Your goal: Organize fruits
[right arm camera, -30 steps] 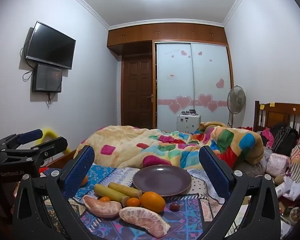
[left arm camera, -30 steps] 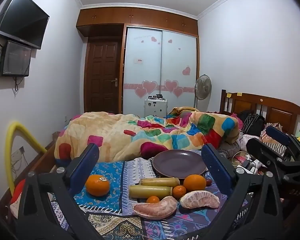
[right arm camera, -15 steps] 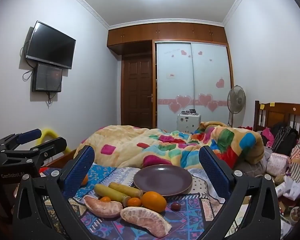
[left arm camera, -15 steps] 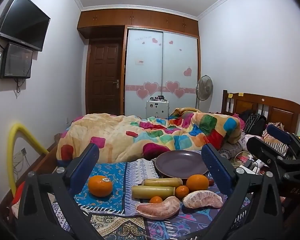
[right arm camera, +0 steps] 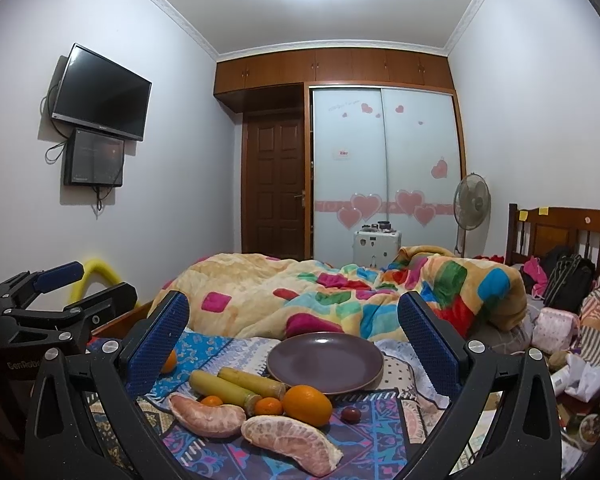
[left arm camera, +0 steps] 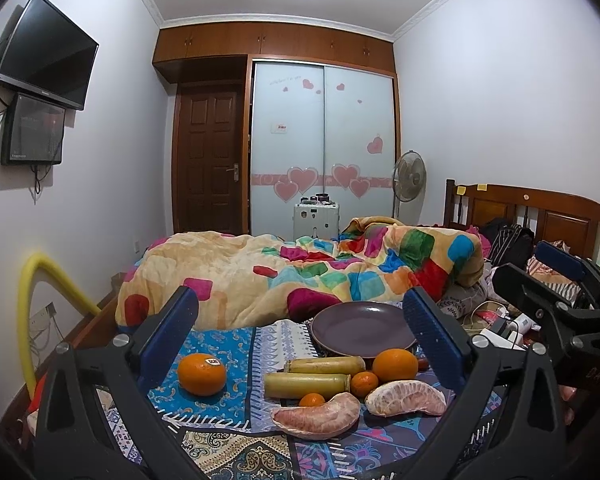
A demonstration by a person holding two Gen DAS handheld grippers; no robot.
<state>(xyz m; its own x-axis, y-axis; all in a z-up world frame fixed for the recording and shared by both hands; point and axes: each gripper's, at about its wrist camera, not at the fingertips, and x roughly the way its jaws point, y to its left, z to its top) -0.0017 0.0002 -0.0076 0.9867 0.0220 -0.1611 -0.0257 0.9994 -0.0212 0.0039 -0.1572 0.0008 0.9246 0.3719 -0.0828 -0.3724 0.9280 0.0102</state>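
An empty purple plate lies on the patterned cloth. In front of it lie two yellow-green sugarcane pieces, a large orange, two small tangerines, two peeled pomelo segments and a small dark red fruit. A second large orange with a sticker sits apart to the left. My left gripper is open and empty above the fruit. My right gripper is open and empty too.
A colourful quilt is heaped behind the plate. A wooden headboard, bags and clutter are at the right. A yellow foam tube stands by the left wall. Each gripper shows in the other's view.
The left wrist view has tilted up and shifted slightly, so the fruit sits lower in frame. The right gripper has hardly moved. Both stay open.
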